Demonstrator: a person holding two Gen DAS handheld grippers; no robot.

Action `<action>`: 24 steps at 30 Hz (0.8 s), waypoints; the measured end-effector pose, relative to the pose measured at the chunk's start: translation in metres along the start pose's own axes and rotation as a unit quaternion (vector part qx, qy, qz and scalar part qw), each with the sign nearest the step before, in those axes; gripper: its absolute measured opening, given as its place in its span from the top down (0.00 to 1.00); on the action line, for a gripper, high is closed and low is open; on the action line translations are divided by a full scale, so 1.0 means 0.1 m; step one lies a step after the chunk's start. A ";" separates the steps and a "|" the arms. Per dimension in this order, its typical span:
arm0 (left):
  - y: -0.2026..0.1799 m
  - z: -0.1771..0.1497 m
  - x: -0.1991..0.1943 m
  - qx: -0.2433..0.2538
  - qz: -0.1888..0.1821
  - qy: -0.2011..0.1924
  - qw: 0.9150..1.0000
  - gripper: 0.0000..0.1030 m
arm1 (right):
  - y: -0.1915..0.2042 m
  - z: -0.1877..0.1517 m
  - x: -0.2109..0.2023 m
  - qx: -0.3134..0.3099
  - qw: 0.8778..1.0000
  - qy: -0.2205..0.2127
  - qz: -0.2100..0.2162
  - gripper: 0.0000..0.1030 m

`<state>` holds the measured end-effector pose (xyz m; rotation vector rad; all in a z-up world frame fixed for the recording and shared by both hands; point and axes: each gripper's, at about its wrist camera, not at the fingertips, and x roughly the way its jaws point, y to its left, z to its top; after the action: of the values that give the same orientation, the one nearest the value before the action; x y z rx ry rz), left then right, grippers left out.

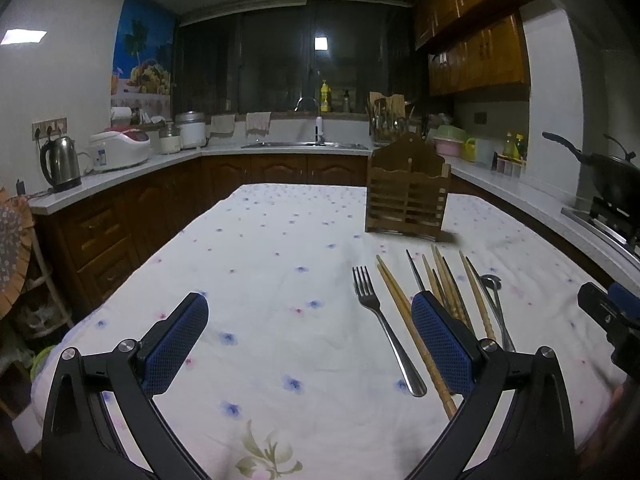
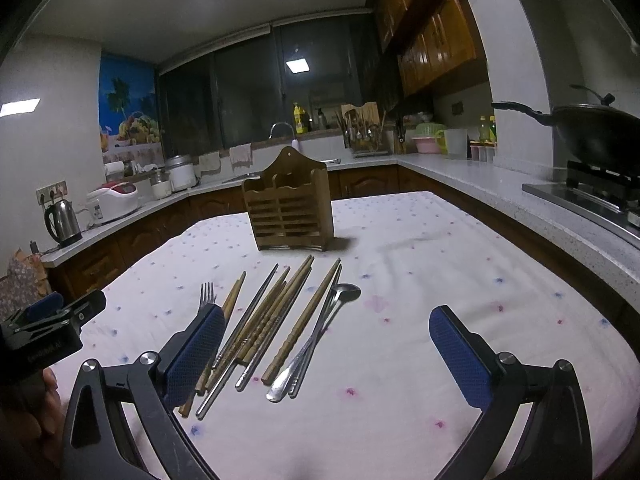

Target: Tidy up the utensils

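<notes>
Dim kitchen, dark wood cabinets, sink under the window at the back; in the middle a bench under a white floral cloth (image 1: 280, 240). Wooden caddy (image 2: 289, 204) stands upright toward the far end, two front slots, both look empty as far as I can see. Utensils all lie loose on the cloth just in front of it: fork (image 1: 378, 316) at the left edge of the bunch, wooden chopsticks (image 2: 276, 312) fanned w/ metal chopsticks (image 2: 252, 308) mixed in, spoon (image 2: 320, 328) on the right side. Left tool (image 1: 308, 344) hovers over bare cloth beside the fork, fingers wide apart, nothing held. Right tool (image 2: 328, 356) hangs above the handle ends of the bunch, also spread wide, empty. Judging by this, task is barely started: nothing in the caddy yet, every piece left to sort & drop in.
</notes>
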<state>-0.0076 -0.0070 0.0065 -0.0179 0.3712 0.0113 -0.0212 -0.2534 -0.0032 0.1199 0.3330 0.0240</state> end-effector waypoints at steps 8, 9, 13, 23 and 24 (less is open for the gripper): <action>-0.05 0.01 -0.03 0.010 0.002 -0.010 1.000 0.00 | 0.02 0.01 -0.04 0.000 1.000 -0.010 0.007 0.00; -0.05 0.01 -0.03 0.010 0.002 -0.010 1.000 0.00 | 0.02 0.02 -0.04 0.000 1.000 -0.010 0.007 0.00; -0.05 0.01 -0.03 0.009 0.003 -0.010 1.000 0.00 | 0.03 0.01 -0.03 -0.002 1.000 -0.011 0.009 0.00; -0.05 0.00 -0.03 0.008 0.002 -0.010 1.000 0.00 | 0.04 0.01 -0.03 -0.002 1.000 -0.010 0.009 0.00; -0.05 0.00 -0.03 0.009 0.002 -0.010 1.000 0.00 | 0.03 0.01 -0.03 -0.001 1.000 -0.011 0.009 0.00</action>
<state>-0.0100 -0.0124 0.0077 0.0000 0.3519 0.0127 -0.0240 -0.2509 -0.0012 0.1203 0.3104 0.0402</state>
